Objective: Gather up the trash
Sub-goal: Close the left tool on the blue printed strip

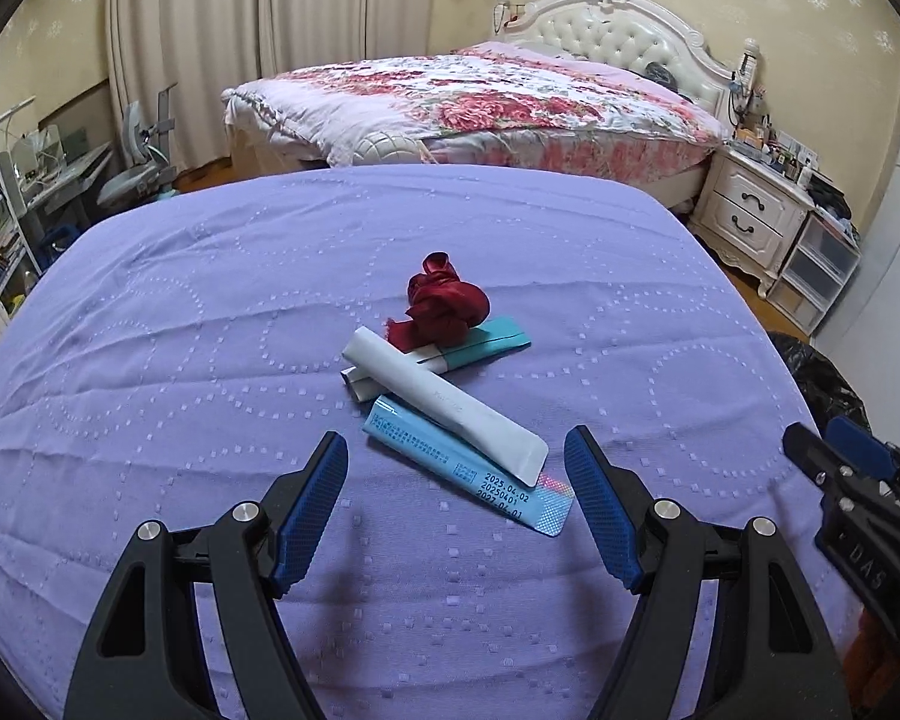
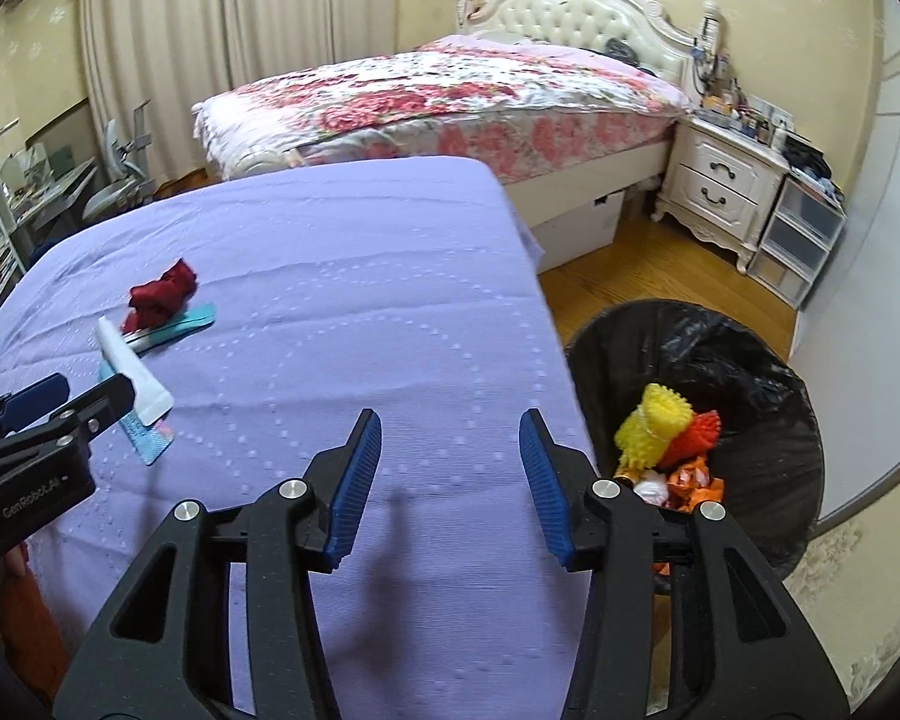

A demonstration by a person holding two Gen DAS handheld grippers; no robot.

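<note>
We read three printed date lines on the light-blue sachet point(image 1: 468, 468): "2025.04.02", "20250401", "2027.04.01". The left tongs point(image 2: 60, 420) body carries "GenRobot.AI". The right tongs point(image 1: 834, 456) body shows "DAS". Other print is illegible.

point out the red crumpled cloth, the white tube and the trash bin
red crumpled cloth point(image 1: 444, 309), left wrist view, middle of the bundle
white tube point(image 1: 444, 399), left wrist view, mid body
trash bin point(image 2: 768, 360), right wrist view, black liner's inner wall

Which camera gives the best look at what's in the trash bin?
The right wrist view: the bin sits open beside the table, its yellow, orange and white trash visible. The left wrist view catches only a sliver of its black bag at the right edge.
</note>
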